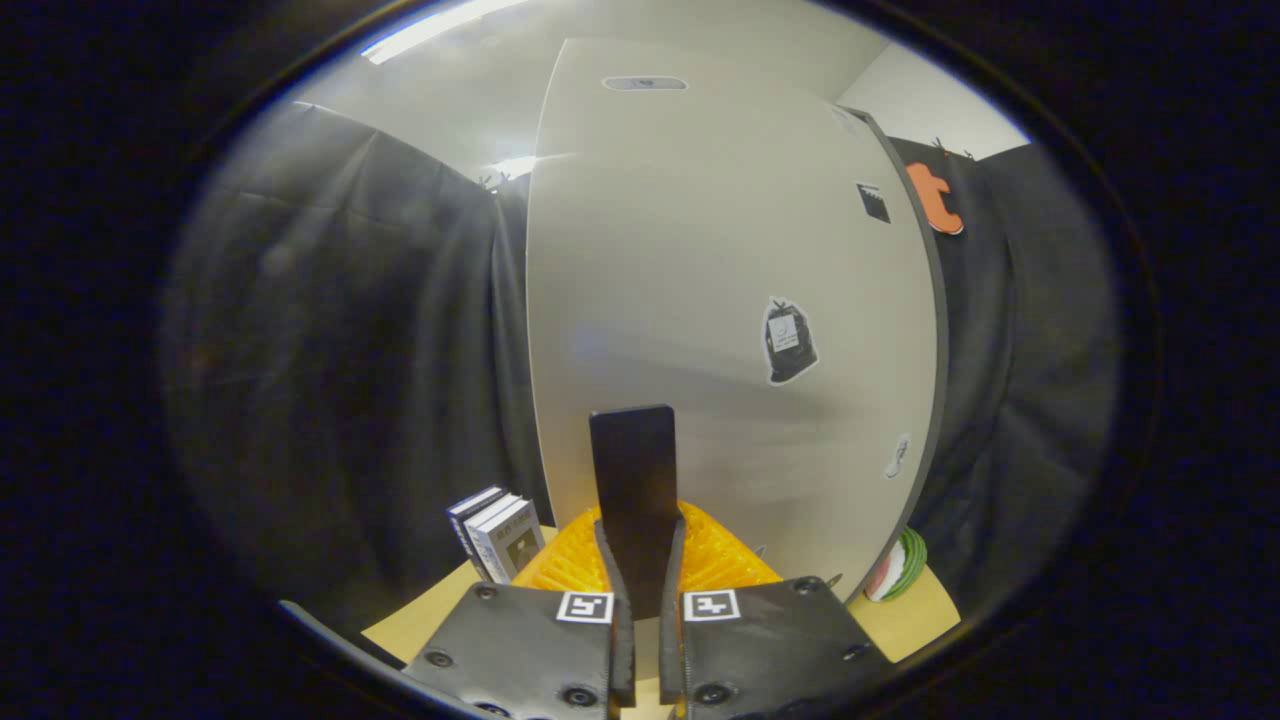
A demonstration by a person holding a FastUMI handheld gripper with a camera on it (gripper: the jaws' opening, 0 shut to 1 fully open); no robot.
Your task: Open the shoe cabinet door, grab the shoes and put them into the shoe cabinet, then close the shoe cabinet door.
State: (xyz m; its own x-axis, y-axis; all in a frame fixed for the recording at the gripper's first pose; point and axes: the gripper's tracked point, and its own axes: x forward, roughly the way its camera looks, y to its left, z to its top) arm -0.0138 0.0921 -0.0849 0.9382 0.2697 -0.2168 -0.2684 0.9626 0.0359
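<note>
The white shoe cabinet door stands tall right ahead of me, with a dark edge down its right side. A flat black upright bar, which looks like the door's handle, rises between my fingers. My gripper is shut on its lower part, both fingers pressed against its sides. Under the fingers, at the door's foot, lies an orange ribbed thing; I cannot tell whether it is a shoe.
Two or three books stand upright left of the fingers on the tan surface. A green, white and red striped thing lies by the door's lower right corner. Stickers dot the door. Black cloth hangs on both sides.
</note>
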